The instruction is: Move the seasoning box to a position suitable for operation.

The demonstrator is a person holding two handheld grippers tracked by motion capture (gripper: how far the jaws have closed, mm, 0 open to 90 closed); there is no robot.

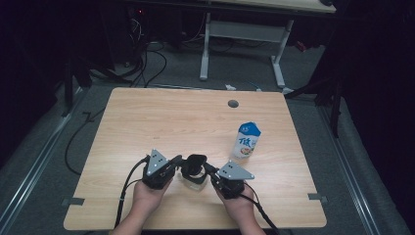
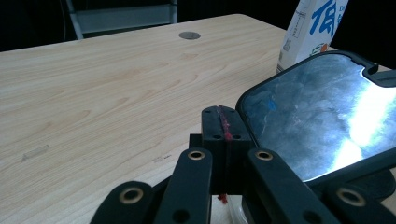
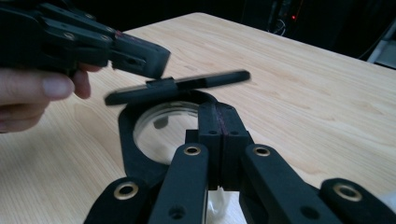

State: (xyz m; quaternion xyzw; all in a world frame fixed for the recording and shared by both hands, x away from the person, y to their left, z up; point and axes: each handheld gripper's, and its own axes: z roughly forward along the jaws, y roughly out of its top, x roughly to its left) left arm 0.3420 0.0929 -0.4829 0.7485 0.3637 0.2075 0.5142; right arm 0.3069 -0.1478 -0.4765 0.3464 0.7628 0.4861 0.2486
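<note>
My left gripper [image 1: 177, 161] pinches the lid [image 1: 196, 160] edge to lift it, while my right gripper [image 1: 211, 170], jaws closed, steadies the cup [image 1: 193, 177] rim.

The lidded cup [image 1: 192, 172] sits between both claws, carton [image 1: 246, 140] behind it to the right.

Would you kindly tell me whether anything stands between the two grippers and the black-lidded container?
Nothing visible does. The left gripper, jaws shut, is right at the raised lid, and the right gripper, jaws shut, is at the black rim of the container. The milk carton stands apart, farther back and to the right.
</note>
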